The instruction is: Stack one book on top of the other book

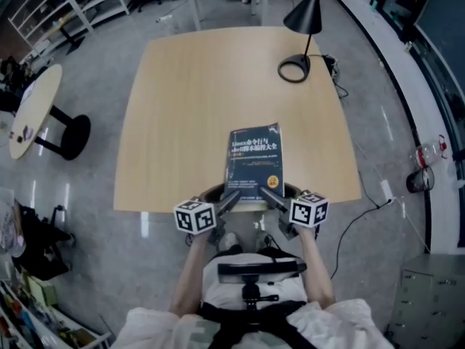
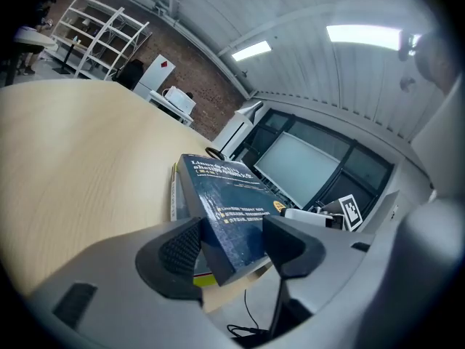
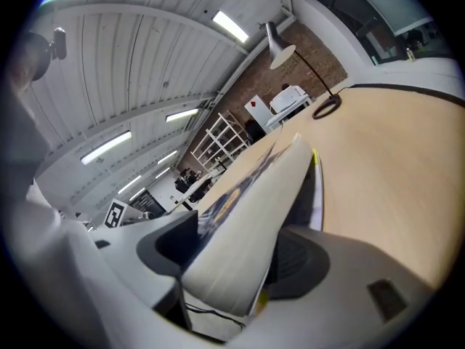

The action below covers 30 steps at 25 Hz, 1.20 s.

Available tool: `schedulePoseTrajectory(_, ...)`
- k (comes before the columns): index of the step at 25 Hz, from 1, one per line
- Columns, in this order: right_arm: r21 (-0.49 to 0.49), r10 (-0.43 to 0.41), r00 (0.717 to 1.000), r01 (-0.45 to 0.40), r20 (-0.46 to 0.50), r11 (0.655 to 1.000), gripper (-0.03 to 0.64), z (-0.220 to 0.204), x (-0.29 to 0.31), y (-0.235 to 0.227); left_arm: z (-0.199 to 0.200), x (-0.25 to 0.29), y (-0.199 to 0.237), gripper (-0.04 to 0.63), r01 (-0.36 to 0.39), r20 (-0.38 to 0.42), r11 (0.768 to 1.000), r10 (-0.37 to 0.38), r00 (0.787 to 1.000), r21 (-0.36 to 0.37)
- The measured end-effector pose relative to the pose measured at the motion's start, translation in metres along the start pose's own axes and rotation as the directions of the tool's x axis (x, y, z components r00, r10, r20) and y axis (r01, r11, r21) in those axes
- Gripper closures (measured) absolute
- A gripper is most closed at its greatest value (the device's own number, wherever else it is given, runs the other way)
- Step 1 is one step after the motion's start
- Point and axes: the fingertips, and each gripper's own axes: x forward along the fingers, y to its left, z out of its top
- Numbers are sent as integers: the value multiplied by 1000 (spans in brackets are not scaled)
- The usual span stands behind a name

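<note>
Dark-blue book (image 1: pixel 254 158) clamped at near corners by left hand-held gripper (image 1: pixel 231 199) and right hand-held gripper (image 1: pixel 270 195) | long axis pointed away from both | yellow-edged book (image 2: pixel 173 195) directly beneath

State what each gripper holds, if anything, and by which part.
Both hold the blue book: the left gripper at its near left corner, the right gripper at its near right corner.
</note>
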Motion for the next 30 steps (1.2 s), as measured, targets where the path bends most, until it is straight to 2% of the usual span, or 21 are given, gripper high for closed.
schedulePoseTrajectory(4, -2, -28, 999, 28, -46, 1000, 313, -9, 5, -10, -6, 7, 7, 324, 1, -31, 1000, 0, 1000, 3)
schedulePoseTrajectory(7, -1, -52, 994, 52, -98, 999, 314, -21, 10, -18, -15, 12, 15, 324, -17, -88, 999, 20, 996, 37)
schedulePoseTrajectory(10, -44, -105, 987, 100, -120, 994, 316, -28, 12, -22, -22, 17, 22, 324, -41, -126, 998, 47, 991, 57)
schedulePoseTrajectory(14, -48, -126, 987, 122, -99, 991, 308, -29, 13, -24, -22, 18, 23, 330, -34, -102, 998, 39, 994, 49)
schedulePoseTrajectory(30, -50, -169, 981, 164, -100, 985, 293, -30, 13, -27, -22, 17, 25, 330, -65, -101, 992, 77, 992, 112)
